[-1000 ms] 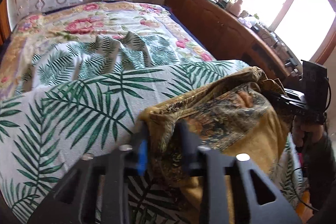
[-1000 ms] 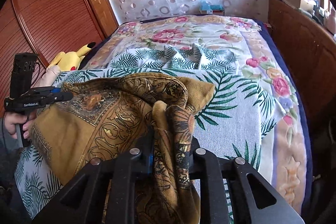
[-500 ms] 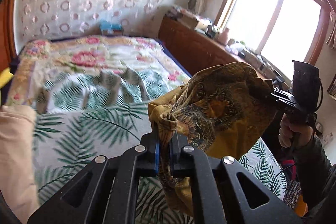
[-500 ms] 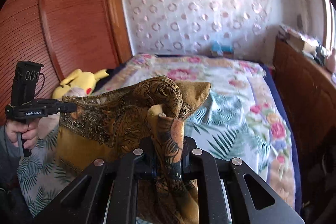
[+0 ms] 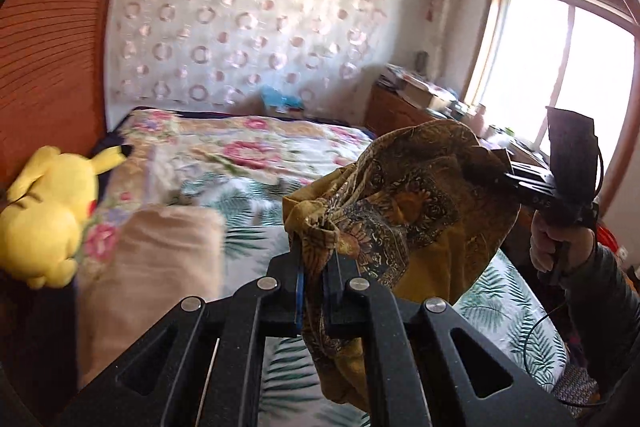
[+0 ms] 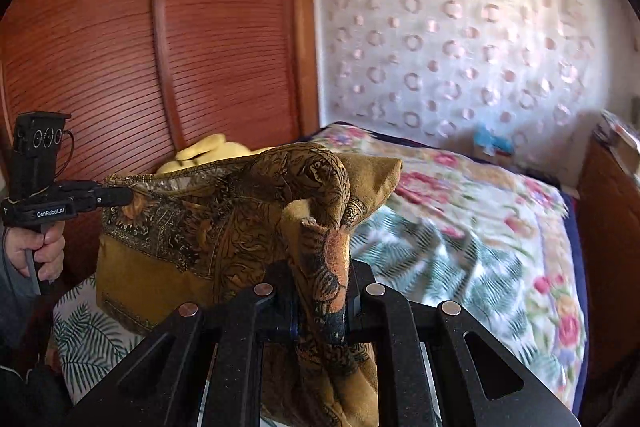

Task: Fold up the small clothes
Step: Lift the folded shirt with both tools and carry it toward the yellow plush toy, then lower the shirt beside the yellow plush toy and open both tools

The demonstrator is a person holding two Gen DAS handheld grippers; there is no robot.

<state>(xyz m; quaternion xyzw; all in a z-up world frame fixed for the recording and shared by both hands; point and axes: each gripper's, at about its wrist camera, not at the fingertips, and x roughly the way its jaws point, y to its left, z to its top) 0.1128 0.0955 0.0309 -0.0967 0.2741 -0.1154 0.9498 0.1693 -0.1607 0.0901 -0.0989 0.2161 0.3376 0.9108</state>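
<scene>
A mustard-and-brown patterned garment (image 5: pixel 400 203) hangs in the air above the bed, stretched between both grippers. My left gripper (image 5: pixel 316 259) is shut on one bunched corner, and cloth drapes down over its fingers. In the right wrist view my right gripper (image 6: pixel 320 275) is shut on the opposite bunched edge of the garment (image 6: pixel 224 227). That view also shows the left gripper (image 6: pixel 120 197) at the far left, held by a hand and pinching the top edge. The right gripper (image 5: pixel 496 171) appears in the left wrist view with its tips buried in the cloth.
Below lies the bed (image 5: pixel 240 147), with a floral quilt and a palm-leaf cover (image 6: pixel 440 259). A yellow plush toy (image 5: pixel 44 211) and a beige folded cloth (image 5: pixel 160 267) sit at its left. A wooden wardrobe (image 6: pixel 160 47) stands at the left and a cluttered sideboard (image 5: pixel 404 103) stands by the window.
Both grippers have risen and lifted the garment off the bed, so it now hangs clear. The left view has swung left and up, bringing the plush toy and beige cloth into sight.
</scene>
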